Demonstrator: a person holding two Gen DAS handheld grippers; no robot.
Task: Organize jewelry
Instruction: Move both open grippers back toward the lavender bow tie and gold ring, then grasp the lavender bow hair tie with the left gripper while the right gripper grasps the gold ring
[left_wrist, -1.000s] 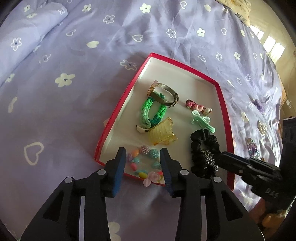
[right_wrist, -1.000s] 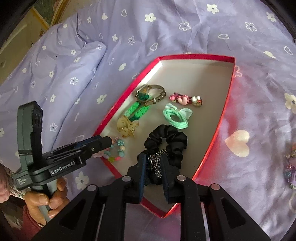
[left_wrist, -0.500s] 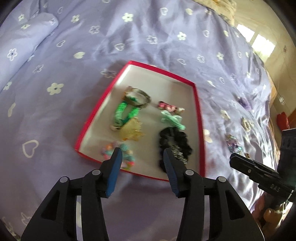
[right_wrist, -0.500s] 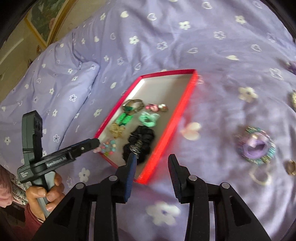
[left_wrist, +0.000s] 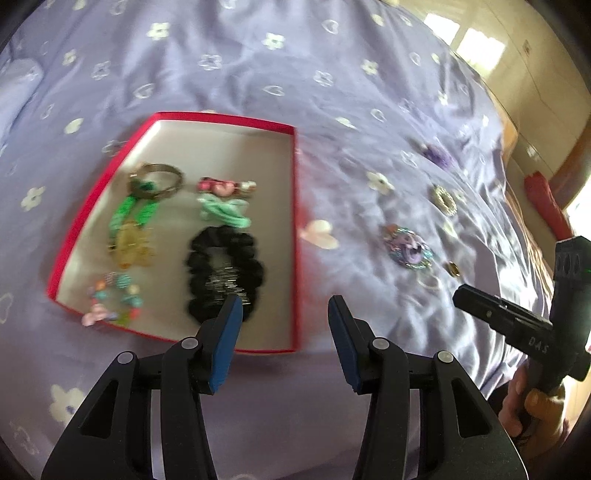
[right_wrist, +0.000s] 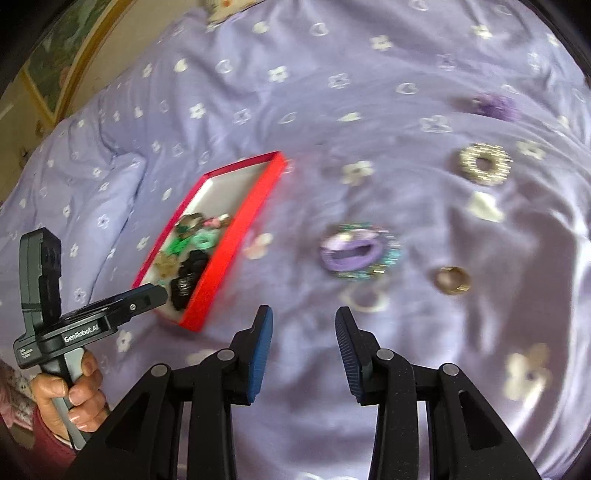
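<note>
Red tray (left_wrist: 294, 236) is sitting on the lilac bedspread (left_wrist: 332, 92) w/ its long axis running away from the left wrist cam, near short edge close to the left gripper (left_wrist: 285, 306), far short edge pointing up the bed. Inside, black scrunchie (left_wrist: 225, 269) is lying nearest the gripper, long axis along the tray; mint hair tie (left_wrist: 223, 212) and pink clip (left_wrist: 225, 185) are lying beyond it, green braid (left_wrist: 135, 216), metal bangle (left_wrist: 157, 179), yellow claw clip (left_wrist: 129, 249) and bead bracelet (left_wrist: 114, 295) are filling the left side. Left gripper is hovering over the tray's near right corner, jaws spread wide, holding nothing, touching nothing. Right gripper (right_wrist: 303, 325) is hanging over bare sheet to the right of the tray, jaws likewise spread wide and empty. Ahead of it, loose on the bedspread: purple beaded bracelet (right_wrist: 356, 251), gold ring (right_wrist: 452, 280) just right of that, sparkly ring-shaped piece (right_wrist: 484, 164) farther off, purple scrunchie (right_wrist: 495, 105) farthest. All are lying well apart from the tray's right wall. Far half of the tray floor is showing bare. Both views are motion-blurred, so fine detail is hard to tell.
</note>
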